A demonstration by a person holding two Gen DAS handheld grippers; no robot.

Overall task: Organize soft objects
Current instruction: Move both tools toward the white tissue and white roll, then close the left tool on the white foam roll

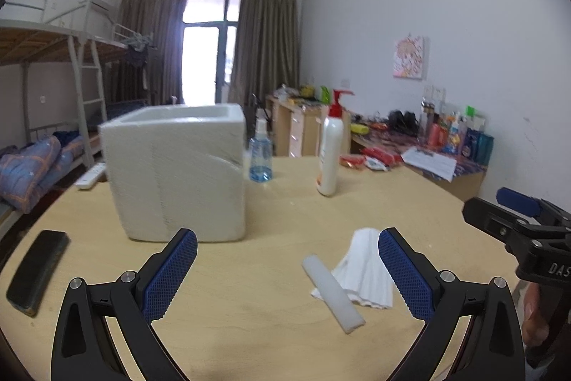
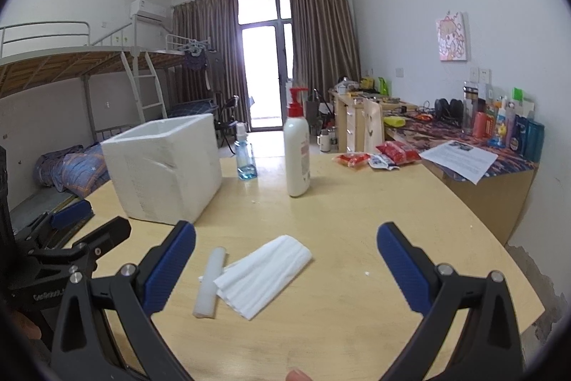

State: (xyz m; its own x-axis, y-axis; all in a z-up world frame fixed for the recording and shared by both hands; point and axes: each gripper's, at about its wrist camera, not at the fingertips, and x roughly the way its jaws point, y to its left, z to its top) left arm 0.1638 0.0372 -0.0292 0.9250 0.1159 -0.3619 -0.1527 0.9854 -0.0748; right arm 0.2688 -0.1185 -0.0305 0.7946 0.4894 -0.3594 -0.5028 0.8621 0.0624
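A folded white cloth point(image 1: 364, 270) lies on the wooden table point(image 1: 249, 327), with a white foam strip point(image 1: 332, 291) lying against its left side. Both show in the right wrist view: the cloth point(image 2: 264, 274) and the strip point(image 2: 210, 281). A white foam box point(image 1: 175, 174) point(image 2: 164, 166) stands open-topped at the back left. My left gripper point(image 1: 287, 238) is open and empty, above the table just short of the strip. My right gripper point(image 2: 285, 231) is open and empty, above the cloth. Each gripper shows at the edge of the other's view.
A white pump bottle with a red top point(image 1: 330, 152) point(image 2: 298, 152) and a blue spray bottle point(image 1: 259, 156) point(image 2: 244, 156) stand behind the cloth. A black case point(image 1: 37, 270) lies at the table's left edge. Red snack packs point(image 2: 374, 158) lie at the far right. A cluttered desk runs along the right wall.
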